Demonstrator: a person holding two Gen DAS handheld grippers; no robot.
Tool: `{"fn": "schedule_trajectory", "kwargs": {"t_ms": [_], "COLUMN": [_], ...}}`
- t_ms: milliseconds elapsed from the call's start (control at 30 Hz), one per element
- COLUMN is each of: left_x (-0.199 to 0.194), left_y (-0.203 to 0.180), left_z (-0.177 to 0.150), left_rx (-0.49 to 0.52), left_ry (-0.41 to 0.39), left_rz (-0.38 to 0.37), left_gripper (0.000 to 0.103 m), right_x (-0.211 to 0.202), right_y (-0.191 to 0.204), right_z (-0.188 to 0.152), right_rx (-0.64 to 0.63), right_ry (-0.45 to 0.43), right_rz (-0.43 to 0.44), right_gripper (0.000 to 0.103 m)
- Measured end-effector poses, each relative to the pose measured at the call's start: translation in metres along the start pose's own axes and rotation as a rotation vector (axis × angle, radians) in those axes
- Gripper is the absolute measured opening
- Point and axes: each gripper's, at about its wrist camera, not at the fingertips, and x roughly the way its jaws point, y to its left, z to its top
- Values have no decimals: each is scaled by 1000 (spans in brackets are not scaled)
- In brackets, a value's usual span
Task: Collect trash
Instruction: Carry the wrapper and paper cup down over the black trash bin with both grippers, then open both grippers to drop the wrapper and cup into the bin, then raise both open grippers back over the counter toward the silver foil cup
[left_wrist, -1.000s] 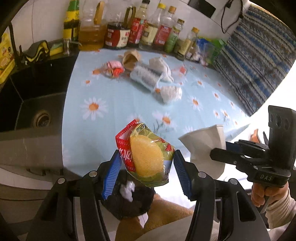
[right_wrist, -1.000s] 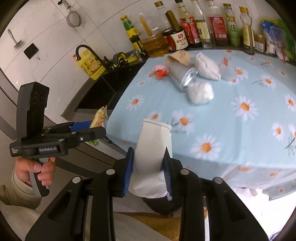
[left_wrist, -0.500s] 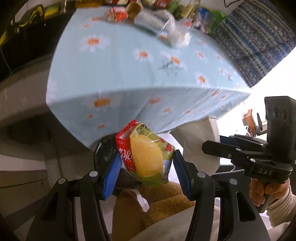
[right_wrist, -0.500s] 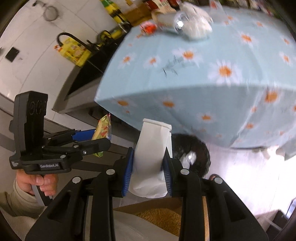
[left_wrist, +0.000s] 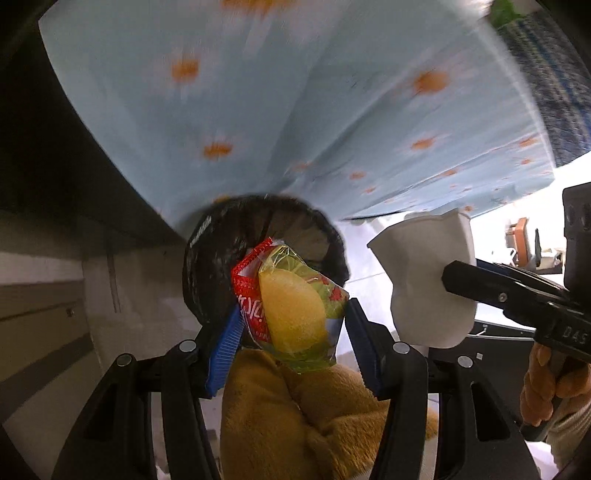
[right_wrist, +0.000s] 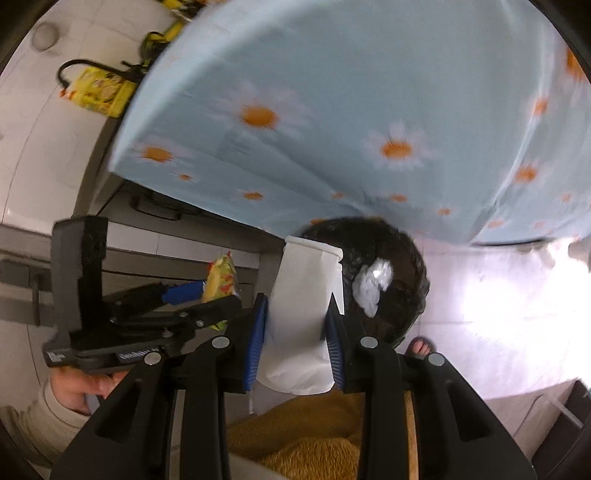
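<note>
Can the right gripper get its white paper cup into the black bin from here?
Probably yes. The right gripper, shut on the crushed white paper cup, hangs beside the black-lined bin; its mouth looks open, holding only a white wad. The left gripper sits off to the side.

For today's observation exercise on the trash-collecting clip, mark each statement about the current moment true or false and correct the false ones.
1. The left gripper holds a yellow snack packet. True.
2. The right gripper is empty. False: its jaws are shut on a white paper cup.
3. A black-lined trash bin sits on the floor below the tablecloth edge. True.
4. The bin is empty. False: crumpled white trash already lies inside.
5. The tablecloth is plain red. False: it is light blue with daisies.
</note>
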Motion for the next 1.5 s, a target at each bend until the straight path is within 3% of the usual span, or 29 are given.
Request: {"fn": "schedule_trajectory", "kwargs": {"t_ms": [300, 400, 567, 833, 900, 933, 1267, 1500], "left_x": [78, 92, 109, 107, 107, 106, 85, 47], "left_y": [32, 45, 53, 58, 59, 58, 56, 45], "left_z": [-9, -11, -10, -2, -3, -4, -7, -8], "left_rx": [-84, -143, -156, -215, -214, -212, -235, -230], "left_ry": [71, 84, 92, 78, 85, 85, 60, 8], "left_rz": [12, -5, 5, 38, 41, 37, 62, 71], "left_gripper": [53, 53, 54, 58, 67, 67, 68, 68], "right_x": [59, 80, 103, 111, 105, 103, 76, 47], "right_y": [-50, -64, -79, -88, -87, -86, -75, -58], "right_z": [-6, -6, -3, -2, -2, -2, -3, -8], "right_rx": [106, 123, 143, 151, 144, 148, 124, 98], "right_ry": [64, 83, 95, 95, 94, 90, 66, 40], "right_rz": [12, 13, 18, 22, 10, 12, 11, 13], "right_gripper": [32, 32, 32, 40, 53, 54, 54, 54]}}
